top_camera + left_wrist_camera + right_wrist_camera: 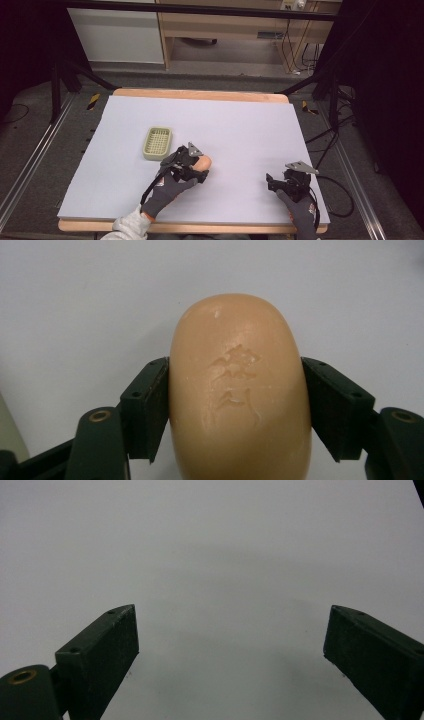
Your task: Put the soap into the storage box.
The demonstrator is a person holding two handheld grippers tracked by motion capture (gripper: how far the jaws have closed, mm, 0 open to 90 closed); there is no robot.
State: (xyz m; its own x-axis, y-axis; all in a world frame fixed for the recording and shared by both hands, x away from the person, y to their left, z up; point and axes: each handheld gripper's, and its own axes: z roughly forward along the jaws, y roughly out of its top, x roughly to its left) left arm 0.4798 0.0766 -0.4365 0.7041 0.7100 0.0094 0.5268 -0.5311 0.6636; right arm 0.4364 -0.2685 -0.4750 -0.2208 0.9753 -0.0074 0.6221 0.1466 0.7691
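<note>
An orange-tan bar of soap [240, 390] with an embossed mark on top sits between the two jaws of my left gripper [235, 410], which is shut on its sides. In the high view the soap [204, 162] pokes out of the left gripper [200, 169] near the middle of the table, just right of a pale green slotted soap dish [157, 142]. My right gripper [271, 183] rests near the front right of the table; its jaws stand wide apart, open [230, 650] over bare mat.
The white mat [240, 130] covers a wooden table [200, 94]. Black frame legs and cables stand at both sides beyond the table edges. A wooden cabinet is at the back.
</note>
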